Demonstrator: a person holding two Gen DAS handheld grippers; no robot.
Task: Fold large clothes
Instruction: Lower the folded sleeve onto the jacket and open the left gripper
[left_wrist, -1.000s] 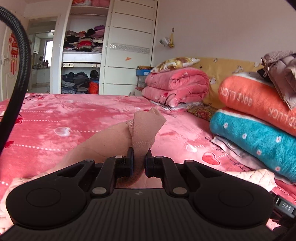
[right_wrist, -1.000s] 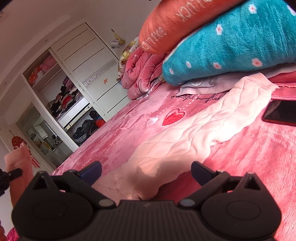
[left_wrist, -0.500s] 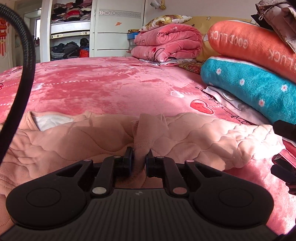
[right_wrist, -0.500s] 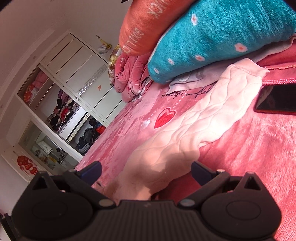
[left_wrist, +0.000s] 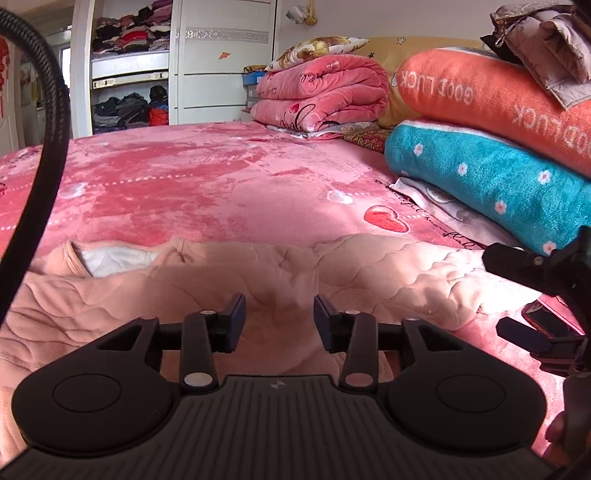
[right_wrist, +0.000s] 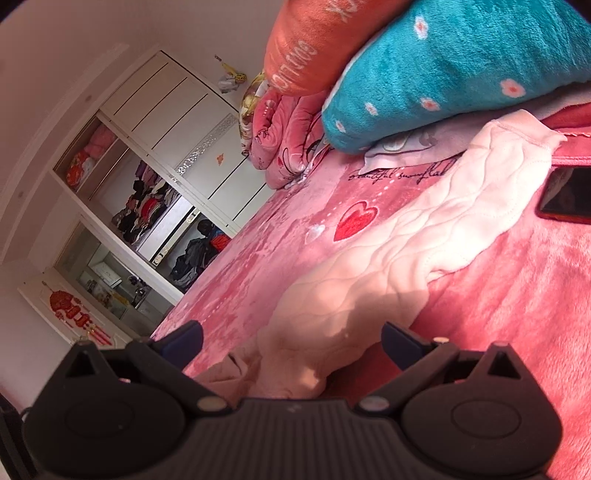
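Garment (left_wrist: 258, 280), pink and quilted, spread flat across the near side of the bed (left_wrist: 184, 177), neckline toward the left, one sleeve (right_wrist: 461, 206) stretched out to the right with its cuff just beside a red-cased phone (right_wrist: 565, 199). Laid out wide, probably so that the sleeves and sides can be turned in over the body. Left tool (left_wrist: 279, 310) low over the middle of the cloth, jaws parted, nothing between them; likely set there to let a doubled-over layer settle. Right tool (right_wrist: 291, 336) spread wide as well, gripping nothing, hovering at the root of that right sleeve, seemingly lined up for the next pick. Beyond the cloth, plenty of bare bed toward the far edge and the wardrobe (left_wrist: 221, 74), so room enough to sweep a fold that way. Tighter on the right edge: teal blanket roll (left_wrist: 498, 184) under an orange roll (left_wrist: 498, 99), close to the cuff, and the phone lying where a dragged sleeve could catch it. Folded pink quilts (left_wrist: 321, 96) stacked at the far right corner, well apart. Black cable (left_wrist: 48, 147) arcing down the left, worth keeping off the cloth.
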